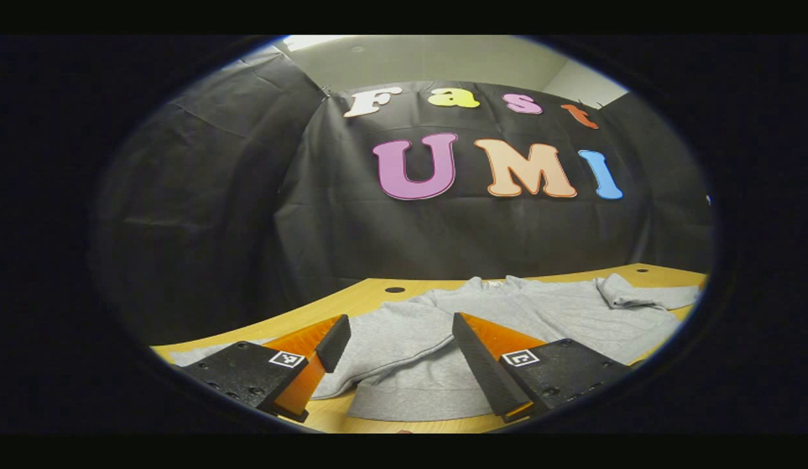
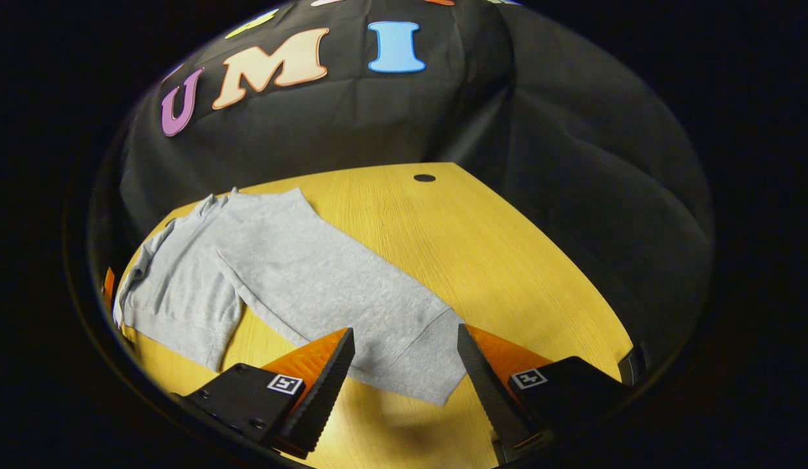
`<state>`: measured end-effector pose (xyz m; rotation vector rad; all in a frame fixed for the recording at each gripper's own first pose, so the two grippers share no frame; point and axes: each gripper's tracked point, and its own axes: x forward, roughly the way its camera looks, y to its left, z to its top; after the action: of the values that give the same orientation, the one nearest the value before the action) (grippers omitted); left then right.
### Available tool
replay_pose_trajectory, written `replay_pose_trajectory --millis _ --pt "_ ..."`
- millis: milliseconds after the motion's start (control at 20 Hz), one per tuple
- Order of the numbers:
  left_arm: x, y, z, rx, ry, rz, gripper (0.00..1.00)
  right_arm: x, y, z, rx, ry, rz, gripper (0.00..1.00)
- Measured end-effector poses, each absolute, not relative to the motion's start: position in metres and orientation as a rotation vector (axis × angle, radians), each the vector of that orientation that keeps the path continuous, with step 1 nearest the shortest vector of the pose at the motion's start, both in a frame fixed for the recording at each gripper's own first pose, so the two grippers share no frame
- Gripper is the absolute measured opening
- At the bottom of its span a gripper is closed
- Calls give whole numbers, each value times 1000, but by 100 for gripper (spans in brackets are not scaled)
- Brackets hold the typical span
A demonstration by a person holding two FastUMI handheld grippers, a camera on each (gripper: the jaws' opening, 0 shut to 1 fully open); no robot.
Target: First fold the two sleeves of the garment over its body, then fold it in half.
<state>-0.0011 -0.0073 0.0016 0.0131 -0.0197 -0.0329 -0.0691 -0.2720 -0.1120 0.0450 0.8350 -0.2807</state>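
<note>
On the wooden table [image 2: 508, 260] your grey sweatshirt [image 1: 508, 319] lies flat, sleeves not folded in yet. Your left tool [image 1: 397, 355] hangs wide open over the sleeve near the hem, gripping nothing. Over on the right, your right tool [image 2: 407, 371] is spread open too, just above the other sleeve's cuff [image 2: 417, 365].

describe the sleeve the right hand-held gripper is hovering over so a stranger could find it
On the light wooden table lies a grey long-sleeved sweatshirt, spread flat. One long grey sleeve runs diagonally from its shoulder out over bare wood, its cuff end lying between the open fingers of the right hand-held gripper. Unlike the body beside it, it is a narrow band with wood on both sides.
</note>
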Motion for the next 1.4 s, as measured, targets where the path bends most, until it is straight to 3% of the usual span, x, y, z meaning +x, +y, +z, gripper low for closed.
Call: replay_pose_trajectory --millis 350,600,750,800,850,900,950,1050,1100,1150,1400 --pt "-1 -8 1 13 -20 -32 94 -71 -276 -127 84 889 -280 96" --pt "-1 -8 1 13 -21 -32 94 -71 -271 -129 70 880 -250 100" --pt "-1 -8 1 13 -20 -33 94 -71 -262 -128 74 879 -228 81" --pt "-1 -8 1 12 -20 -33 94 -69 -259 -127 72 877 -226 63" --pt "-1 -8 2 12 -21 -33 94 -70 -255 -129 81 884 -221 62" --pt "-2 -7 1 12 -20 -32 94 -70 -252 -128 90 887 -219 48" --pt "-2 -8 2 12 -20 -32 93 -70 -248 -128 105 895 -211 43" --pt "-2 -8 2 12 -21 -32 94 -72 -245 -129 126 912 -186 11" --pt "-2 -8 1 12 -20 -32 93 -71 -244 -127 133 910 -189 10" --pt "-2 -8 2 12 -21 -32 94 -72 -243 -126 132 909 -189 3" --pt "-2 -8 1 12 -21 -32 94 -71 -235 -123 101 916 -179 2"
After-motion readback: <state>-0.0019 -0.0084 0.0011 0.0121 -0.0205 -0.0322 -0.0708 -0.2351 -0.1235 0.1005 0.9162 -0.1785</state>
